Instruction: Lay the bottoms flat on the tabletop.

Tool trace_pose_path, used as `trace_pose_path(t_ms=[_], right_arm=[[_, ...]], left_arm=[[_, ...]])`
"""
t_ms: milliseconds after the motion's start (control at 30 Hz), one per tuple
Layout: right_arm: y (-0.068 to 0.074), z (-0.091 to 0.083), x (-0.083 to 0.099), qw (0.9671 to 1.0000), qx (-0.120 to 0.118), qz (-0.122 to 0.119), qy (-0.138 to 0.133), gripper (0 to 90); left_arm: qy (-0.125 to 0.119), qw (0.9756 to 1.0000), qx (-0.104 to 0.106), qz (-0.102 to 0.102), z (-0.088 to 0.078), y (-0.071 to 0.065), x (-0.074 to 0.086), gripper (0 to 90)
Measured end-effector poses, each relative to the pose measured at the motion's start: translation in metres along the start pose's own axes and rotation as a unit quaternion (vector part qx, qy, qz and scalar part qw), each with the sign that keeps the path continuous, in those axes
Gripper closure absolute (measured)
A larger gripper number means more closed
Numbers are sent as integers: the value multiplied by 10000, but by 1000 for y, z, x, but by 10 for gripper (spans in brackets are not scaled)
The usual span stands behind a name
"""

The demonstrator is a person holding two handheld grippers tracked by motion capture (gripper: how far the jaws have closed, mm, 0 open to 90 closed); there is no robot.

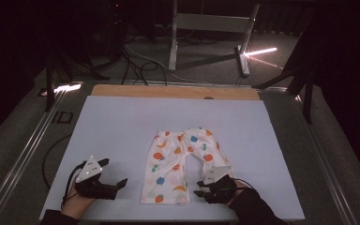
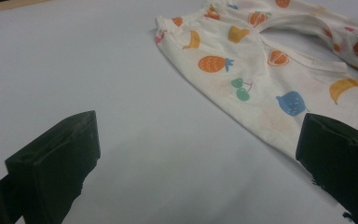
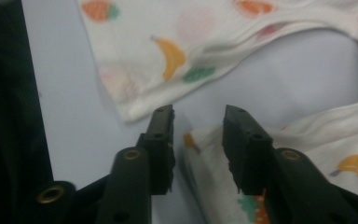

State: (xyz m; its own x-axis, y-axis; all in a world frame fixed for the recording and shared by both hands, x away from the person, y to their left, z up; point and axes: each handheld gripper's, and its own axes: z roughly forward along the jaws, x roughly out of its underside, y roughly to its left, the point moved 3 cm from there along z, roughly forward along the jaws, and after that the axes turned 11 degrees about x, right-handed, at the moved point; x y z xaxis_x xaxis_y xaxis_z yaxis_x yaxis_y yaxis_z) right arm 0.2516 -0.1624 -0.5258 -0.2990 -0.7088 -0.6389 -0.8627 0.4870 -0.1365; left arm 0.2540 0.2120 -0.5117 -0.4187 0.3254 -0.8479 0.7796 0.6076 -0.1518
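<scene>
A pair of small white trousers (image 1: 178, 159) with a fruit print lies flat on the pale mat, waistband toward the far side. My right gripper (image 1: 198, 189) rests at the near hem of the right leg. In the right gripper view its jaws (image 3: 198, 126) stand a little apart, and the corner of that hem (image 3: 205, 149) lies between them without being pinched. The other leg (image 3: 168, 51) lies just beyond. My left gripper (image 1: 115, 172) sits low over bare mat to the left of the trousers, jaws (image 2: 200, 154) wide open with nothing between them. The trousers (image 2: 261, 79) lie ahead of it to the right.
The pale mat (image 1: 112, 122) covers a wooden table whose far edge (image 1: 168, 91) shows. Beyond it on the dark floor are cables (image 1: 136, 65) and a metal stand (image 1: 211, 28). Rails run along both sides of the table.
</scene>
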Motion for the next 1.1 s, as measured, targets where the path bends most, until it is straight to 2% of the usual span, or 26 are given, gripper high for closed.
trace_pose_path(t_ms=[100, 133, 167, 200, 233, 267, 300, 333, 367, 433, 533, 700, 1100], right_arm=[[7, 3, 3, 9998, 15, -3, 207, 639], [5, 5, 4, 9995, 116, -262, 92, 684], [2, 4, 4, 9989, 125, -438, 110, 747], [1, 4, 4, 9988, 188, -428, 121, 793], [2, 5, 3, 9990, 286, -290, 172, 844], [1, 4, 3, 9990, 284, -309, 168, 862], [-1, 3, 2, 9985, 265, -460, 93, 868], [1, 0, 0, 9987, 301, -410, -1, 871], [5, -6, -3, 9997, 156, -160, -75, 872], [6, -11, -6, 9992, 87, -281, -256, 872], [10, -14, -6, 9988, -33, -408, -284, 872], [17, -14, -6, 9985, -283, -373, -273, 872], [24, -6, -5, 9975, -483, -494, -160, 871]], left_arm=[[-11, 10000, 5, -2, 0, -1, 0, 5], [11, 10000, 18, 7, 0, -1, 0, 5], [10, 10000, 20, 8, 0, 0, 0, 5], [3, 10000, 20, 1, 0, 0, 0, 5], [-2, 10000, 23, -3, 0, 0, 0, 5], [2, 10000, 25, 4, 1, 0, 0, 5], [14, 10000, 32, 10, 1, 0, 0, 5], [10, 10000, 35, 11, 0, 0, 0, 5], [-2, 10000, 29, 1, 0, 0, 0, 5], [-13, 10000, 34, -5, 0, 0, 0, 5], [7, 10000, 55, 4, 1, 0, 0, 5], [15, 10000, 77, 12, 1, -1, 1, 5], [7, 10000, 99, -8, 1, 0, 1, 5]])
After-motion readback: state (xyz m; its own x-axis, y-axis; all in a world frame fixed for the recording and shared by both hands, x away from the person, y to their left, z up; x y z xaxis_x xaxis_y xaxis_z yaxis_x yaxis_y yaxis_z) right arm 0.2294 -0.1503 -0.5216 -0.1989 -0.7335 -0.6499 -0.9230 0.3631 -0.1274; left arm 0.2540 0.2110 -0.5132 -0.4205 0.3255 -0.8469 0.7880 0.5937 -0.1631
